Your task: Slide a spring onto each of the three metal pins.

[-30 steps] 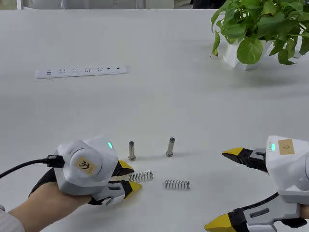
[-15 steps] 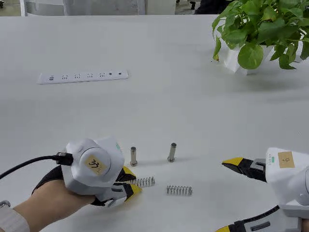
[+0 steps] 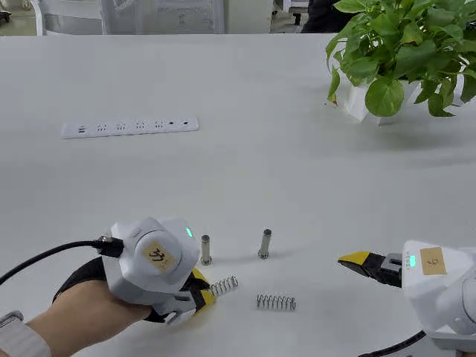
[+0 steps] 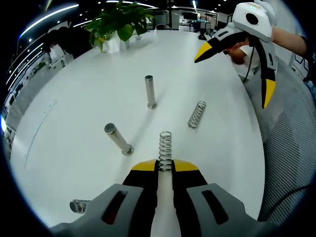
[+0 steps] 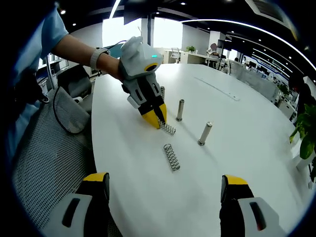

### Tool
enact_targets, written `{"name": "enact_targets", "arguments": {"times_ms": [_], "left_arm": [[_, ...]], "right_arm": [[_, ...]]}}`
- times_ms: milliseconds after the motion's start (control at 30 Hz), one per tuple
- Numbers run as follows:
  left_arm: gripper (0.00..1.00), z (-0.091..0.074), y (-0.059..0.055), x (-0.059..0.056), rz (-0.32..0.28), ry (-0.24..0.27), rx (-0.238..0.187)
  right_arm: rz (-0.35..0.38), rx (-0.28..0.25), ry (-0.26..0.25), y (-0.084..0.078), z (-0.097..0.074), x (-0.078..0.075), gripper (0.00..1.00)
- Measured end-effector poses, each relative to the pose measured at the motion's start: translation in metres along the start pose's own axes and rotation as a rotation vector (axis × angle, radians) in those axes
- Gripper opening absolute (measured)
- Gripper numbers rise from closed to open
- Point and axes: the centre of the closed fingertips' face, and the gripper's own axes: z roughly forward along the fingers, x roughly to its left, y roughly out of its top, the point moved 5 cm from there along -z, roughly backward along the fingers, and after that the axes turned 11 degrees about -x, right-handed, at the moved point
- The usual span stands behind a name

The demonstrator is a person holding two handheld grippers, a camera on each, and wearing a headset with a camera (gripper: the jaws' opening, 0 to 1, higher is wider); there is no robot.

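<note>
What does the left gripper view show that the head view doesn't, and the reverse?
Left gripper view: what looks like a third pin, low beside the left gripper, partly cut off. Head view: the hand gripping the left gripper. Both: the near pin, far pin, held spring, loose spring, plant and open right gripper.

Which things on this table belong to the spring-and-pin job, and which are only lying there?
For the job:
spring, held in the left tongs
loose spring
first pin
second pin
third pin

Only lying about:
power strip
potted plant
</note>
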Motion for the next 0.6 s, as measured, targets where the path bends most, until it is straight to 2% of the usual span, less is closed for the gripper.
{"name": "enact_targets", "arguments": {"times_ms": [133,300,500,600], "left_arm": [[0.07,-0.002,-0.003,-0.001,-0.025,0.025,-0.034],[0.06,-0.007,-0.007,-0.005,-0.085,0.063,-0.085],[0.06,-0.014,-0.012,-0.013,-0.132,0.085,-0.105],[0.06,-0.018,-0.011,-0.019,-0.129,0.085,-0.119]], "right_arm": [[0.005,-0.012,-0.003,0.003,0.002,0.002,0.93],[0.007,-0.021,0.006,0.005,0.006,0.007,0.92],[0.015,-0.042,0.016,0.011,0.012,0.015,0.90],[0.012,-0.046,0.020,0.014,0.015,0.018,0.90]]}}
